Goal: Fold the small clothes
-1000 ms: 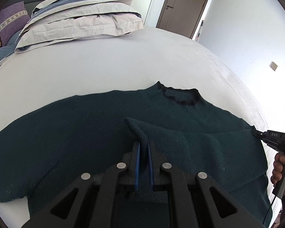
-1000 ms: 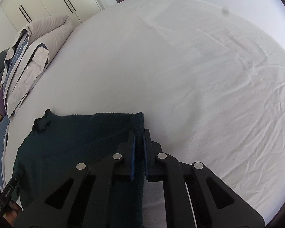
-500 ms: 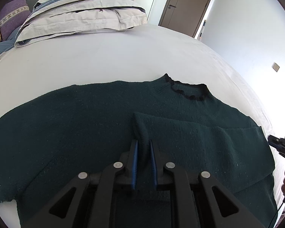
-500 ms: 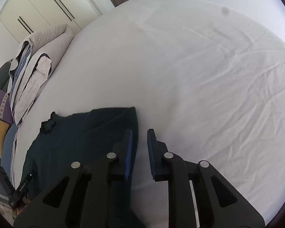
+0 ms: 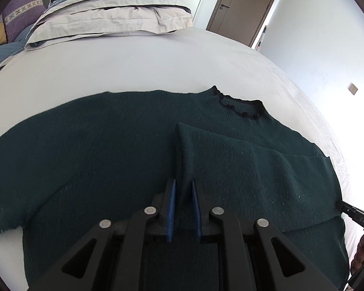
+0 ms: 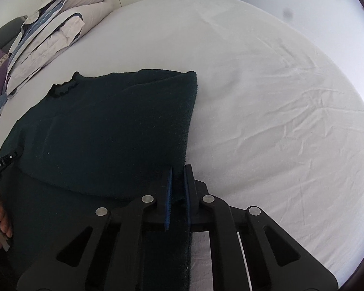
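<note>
A dark green sweater [image 5: 89,145] with a black-trimmed collar [image 5: 240,106] lies flat on the white bed. Its right sleeve [image 5: 242,165] is folded across the body. My left gripper [image 5: 183,194] is open just above the sleeve's cuff end, blue pads apart, with the cuff lying between them. In the right wrist view the sweater [image 6: 109,126] shows its folded right edge [image 6: 189,121]. My right gripper [image 6: 178,179] sits at that edge near the hem with its pads slightly apart and fabric between them.
The white sheet [image 6: 279,97] stretches wide to the right of the sweater. A stack of folded bedding [image 5: 109,12] and pillows lies at the bed's far end. A brown door [image 5: 245,4] stands beyond the bed.
Both grippers let go of the sleeve fold and opened. The folded sleeve now rests on the sweater's body. My right gripper has moved down along the folded edge toward the hem.
</note>
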Demonstrator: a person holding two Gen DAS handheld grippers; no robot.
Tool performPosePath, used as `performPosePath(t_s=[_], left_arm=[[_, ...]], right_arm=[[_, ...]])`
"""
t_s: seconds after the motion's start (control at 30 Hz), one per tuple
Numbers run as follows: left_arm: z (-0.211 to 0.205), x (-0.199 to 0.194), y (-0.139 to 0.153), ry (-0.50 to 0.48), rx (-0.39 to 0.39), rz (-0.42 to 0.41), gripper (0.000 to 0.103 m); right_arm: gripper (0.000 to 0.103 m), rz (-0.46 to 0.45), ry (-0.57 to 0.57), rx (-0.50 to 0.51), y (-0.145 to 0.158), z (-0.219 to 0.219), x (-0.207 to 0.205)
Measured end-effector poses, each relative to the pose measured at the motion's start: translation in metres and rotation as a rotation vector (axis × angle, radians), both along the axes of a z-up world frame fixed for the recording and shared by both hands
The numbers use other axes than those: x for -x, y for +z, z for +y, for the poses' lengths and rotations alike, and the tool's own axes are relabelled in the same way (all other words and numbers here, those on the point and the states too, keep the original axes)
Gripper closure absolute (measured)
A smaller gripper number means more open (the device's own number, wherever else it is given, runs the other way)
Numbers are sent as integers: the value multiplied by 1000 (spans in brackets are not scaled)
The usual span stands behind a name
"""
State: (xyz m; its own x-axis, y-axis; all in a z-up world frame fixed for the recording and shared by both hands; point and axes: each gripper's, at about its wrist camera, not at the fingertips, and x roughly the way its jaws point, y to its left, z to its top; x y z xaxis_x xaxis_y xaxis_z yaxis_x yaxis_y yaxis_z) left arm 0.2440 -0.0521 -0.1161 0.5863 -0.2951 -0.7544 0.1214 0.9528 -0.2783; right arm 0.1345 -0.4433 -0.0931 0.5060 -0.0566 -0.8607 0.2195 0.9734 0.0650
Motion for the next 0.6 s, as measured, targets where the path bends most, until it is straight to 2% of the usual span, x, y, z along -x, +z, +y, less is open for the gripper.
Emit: performPosePath(t_s=[0.23,0.3,0.37,0.4,0.5,0.6], left_arm=[[0,12,-1,0,3,-6,89],[-3,14,-2,-6,-13,-14,89],[-4,15,-3,-4,-25,-15,89],[-4,15,-3,-1,-24,-13,89],[-2,12,-6,4,-5,-2,86],[1,10,-8,6,22,1,86]], right_arm=[[97,-6,-31,2,2,-12,0],[98,-2,-24,39,-2,-12,0],[99,17,-47,121,-11,-17,-4],[103,44,-67,170,-19,-22,-6],[103,10,-81,81,-16,-34,0],[103,-55,-112,79,-2,-36,13]])
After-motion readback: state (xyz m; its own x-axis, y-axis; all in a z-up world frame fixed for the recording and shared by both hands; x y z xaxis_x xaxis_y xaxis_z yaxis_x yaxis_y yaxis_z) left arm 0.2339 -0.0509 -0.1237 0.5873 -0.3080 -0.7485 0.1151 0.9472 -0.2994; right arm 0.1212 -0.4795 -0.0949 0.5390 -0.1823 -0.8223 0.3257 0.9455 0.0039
